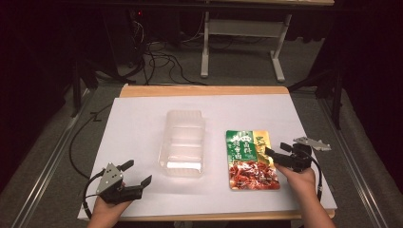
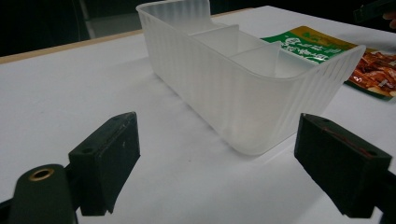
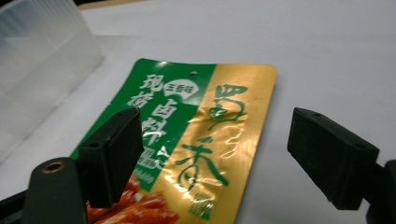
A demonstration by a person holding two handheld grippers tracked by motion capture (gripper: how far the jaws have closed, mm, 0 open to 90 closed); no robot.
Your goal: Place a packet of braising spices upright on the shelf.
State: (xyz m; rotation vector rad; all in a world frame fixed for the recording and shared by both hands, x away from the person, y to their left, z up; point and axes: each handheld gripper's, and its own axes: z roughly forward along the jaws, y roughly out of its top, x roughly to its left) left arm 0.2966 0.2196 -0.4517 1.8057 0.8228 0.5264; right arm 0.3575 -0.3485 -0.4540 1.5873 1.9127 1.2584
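Fingers on the right gripper are wide over the pouch lying flat right of the tub, left gripper wide too, so I'd bet they skid off that slick foil.

Lower end of the food pouch cut off beneath the right gripper, small print on it unreadable, clear plastic tray cropped left of pouch.

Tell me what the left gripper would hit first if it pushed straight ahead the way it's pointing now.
Probably the translucent plastic bin: in the left gripper view its near rounded corner sits ahead between the open jaws of the left gripper, with bare white table in between. Exact depth is hard to judge.
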